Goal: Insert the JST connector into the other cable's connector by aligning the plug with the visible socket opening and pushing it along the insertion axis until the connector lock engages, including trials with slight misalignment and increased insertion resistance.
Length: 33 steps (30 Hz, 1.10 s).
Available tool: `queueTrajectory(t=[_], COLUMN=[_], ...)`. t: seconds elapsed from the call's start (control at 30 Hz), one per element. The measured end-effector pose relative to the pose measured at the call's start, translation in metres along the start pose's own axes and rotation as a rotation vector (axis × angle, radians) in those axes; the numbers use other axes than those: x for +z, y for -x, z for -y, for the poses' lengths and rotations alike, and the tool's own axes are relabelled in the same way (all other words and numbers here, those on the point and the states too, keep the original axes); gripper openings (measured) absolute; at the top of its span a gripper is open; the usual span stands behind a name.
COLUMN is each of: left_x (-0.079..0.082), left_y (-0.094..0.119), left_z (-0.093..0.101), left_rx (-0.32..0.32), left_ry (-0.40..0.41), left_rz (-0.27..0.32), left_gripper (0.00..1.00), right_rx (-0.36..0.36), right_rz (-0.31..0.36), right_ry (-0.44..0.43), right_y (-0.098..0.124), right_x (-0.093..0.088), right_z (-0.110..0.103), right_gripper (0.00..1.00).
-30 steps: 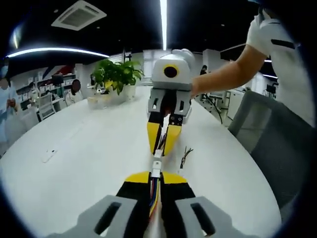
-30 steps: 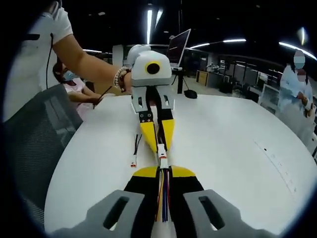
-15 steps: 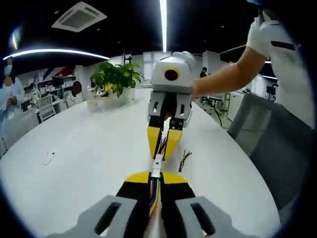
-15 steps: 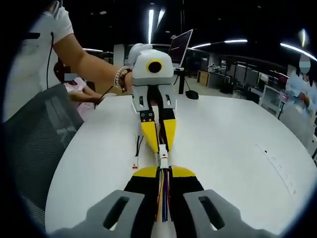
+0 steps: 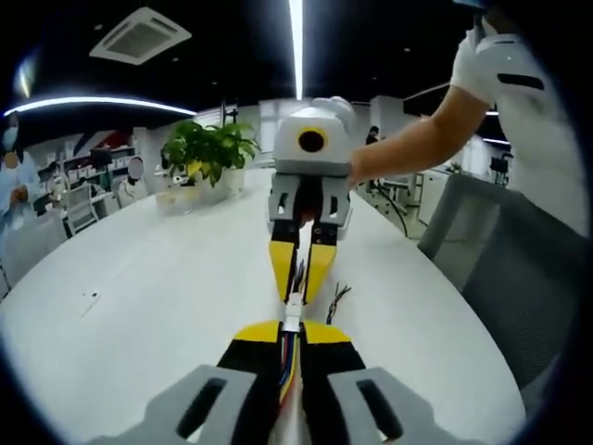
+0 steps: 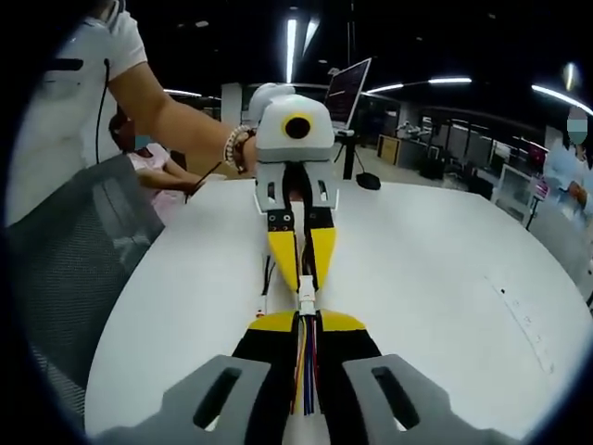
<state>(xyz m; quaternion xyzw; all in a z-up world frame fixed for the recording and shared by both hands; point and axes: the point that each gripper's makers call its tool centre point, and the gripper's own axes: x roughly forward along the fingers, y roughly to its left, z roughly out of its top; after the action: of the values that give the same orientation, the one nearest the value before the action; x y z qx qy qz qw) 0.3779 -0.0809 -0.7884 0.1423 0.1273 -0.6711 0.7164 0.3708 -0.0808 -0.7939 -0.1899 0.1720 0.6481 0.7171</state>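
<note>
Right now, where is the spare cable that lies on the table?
In the left gripper view, the spare cable lies on the white table, just right of the two grippers' meeting yellow tips.

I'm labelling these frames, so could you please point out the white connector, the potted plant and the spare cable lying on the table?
white connector (image 6: 306, 298), right gripper view, its white housing.
potted plant (image 5: 206, 148), left gripper view, its leaves.
spare cable (image 5: 337, 296), left gripper view, its dark wires.
</note>
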Motion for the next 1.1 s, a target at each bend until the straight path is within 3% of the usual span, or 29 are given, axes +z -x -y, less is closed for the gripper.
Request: queueTrajectory(t=[1.1], left_x=[0.014], left_y=[0.007], left_z=[0.0], left_rx=[0.0], left_ry=[0.023], left_rz=[0.07], left_gripper=[0.0], right_rx=[0.013], right_rz=[0.065], right_ry=[-0.016], right_y=[0.007], right_x=[0.015], right_z=[-0.001], right_gripper=[0.03])
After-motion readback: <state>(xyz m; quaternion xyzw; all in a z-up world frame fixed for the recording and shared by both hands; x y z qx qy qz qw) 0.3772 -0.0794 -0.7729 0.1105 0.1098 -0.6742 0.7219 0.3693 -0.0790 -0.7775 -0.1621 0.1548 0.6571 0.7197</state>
